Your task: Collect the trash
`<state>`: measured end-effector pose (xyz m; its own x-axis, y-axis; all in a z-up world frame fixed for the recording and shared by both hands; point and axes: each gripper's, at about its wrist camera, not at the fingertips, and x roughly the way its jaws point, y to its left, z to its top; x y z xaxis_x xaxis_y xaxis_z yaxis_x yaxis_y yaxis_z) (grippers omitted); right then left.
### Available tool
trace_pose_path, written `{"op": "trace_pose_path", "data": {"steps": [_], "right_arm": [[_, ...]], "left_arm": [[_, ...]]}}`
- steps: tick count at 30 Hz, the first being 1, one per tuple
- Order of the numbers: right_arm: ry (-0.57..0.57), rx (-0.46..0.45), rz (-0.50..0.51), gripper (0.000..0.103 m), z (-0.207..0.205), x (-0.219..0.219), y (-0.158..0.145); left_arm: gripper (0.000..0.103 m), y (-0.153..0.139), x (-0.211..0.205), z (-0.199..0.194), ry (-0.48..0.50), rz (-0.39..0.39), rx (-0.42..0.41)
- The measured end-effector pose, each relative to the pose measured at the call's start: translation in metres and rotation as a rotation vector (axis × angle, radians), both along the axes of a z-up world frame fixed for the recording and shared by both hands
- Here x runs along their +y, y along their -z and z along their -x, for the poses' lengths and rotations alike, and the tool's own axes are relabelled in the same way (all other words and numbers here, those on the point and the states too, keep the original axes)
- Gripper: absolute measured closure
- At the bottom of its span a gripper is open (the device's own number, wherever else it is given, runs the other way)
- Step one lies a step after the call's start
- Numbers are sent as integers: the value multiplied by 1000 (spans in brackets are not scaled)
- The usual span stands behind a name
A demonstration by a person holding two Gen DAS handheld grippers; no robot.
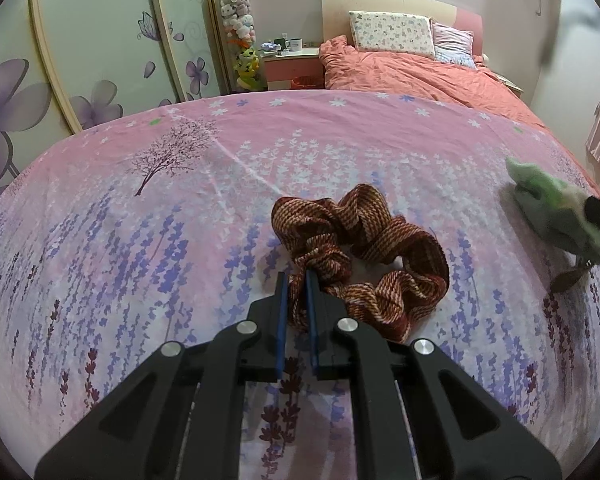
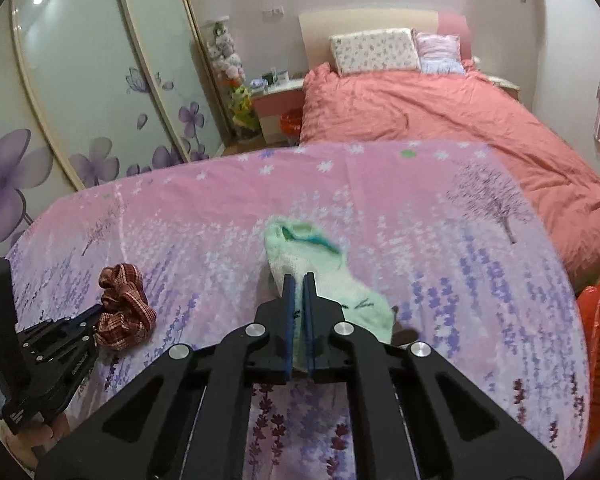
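Scrunchie pinched in the left gripper, green sock clamped in the right gripper; either thin fold might slip free when lifted.

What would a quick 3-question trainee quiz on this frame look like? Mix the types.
1. True or false: the left gripper is shut on the striped scrunchie.
2. What does the right gripper hold? A) mug B) green sock C) pillow
3. Fill in: both items are over the pink floral ____.

Key: 1 true; 2 B; 3 sheet.
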<state>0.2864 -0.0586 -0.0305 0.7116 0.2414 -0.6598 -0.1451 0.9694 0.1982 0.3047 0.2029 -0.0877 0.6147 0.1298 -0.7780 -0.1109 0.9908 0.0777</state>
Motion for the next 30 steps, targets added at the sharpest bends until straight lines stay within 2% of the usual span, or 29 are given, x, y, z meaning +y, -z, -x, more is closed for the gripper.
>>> {"op": "trace_pose_path", "data": {"steps": [6, 11, 14, 19, 21, 22, 23, 24, 25, 30], "right_arm": [[44, -111, -61, 98, 23, -27, -25], [103, -152, -4, 98, 48, -50, -26], [119, -116, -1, 98, 64, -67, -15], [57, 23, -41, 97, 75, -74, 16], [52, 36, -43, 90, 76, -73, 22], [54, 35, -39, 74, 79, -70, 23], [63, 33, -36, 53, 77, -70, 23], [72, 29, -33, 45, 76, -69, 23], [76, 27, -29, 40, 77, -68, 25], [92, 78, -28, 36, 61, -66, 36]], "left_arm": [[94, 1, 0, 0, 0, -9, 1], [94, 1, -2, 1, -1, -19, 2], [94, 1, -4, 1, -1, -29, 3], [94, 1, -7, 1, -2, -48, 5], [94, 1, -8, 1, -3, -55, 5], [94, 1, -9, 1, -3, -58, 6], [94, 1, -10, 1, -3, -60, 6], [94, 1, -10, 1, -4, -61, 6], [94, 1, -10, 1, -4, -62, 6], [94, 1, -11, 1, -4, -69, 7]]}}
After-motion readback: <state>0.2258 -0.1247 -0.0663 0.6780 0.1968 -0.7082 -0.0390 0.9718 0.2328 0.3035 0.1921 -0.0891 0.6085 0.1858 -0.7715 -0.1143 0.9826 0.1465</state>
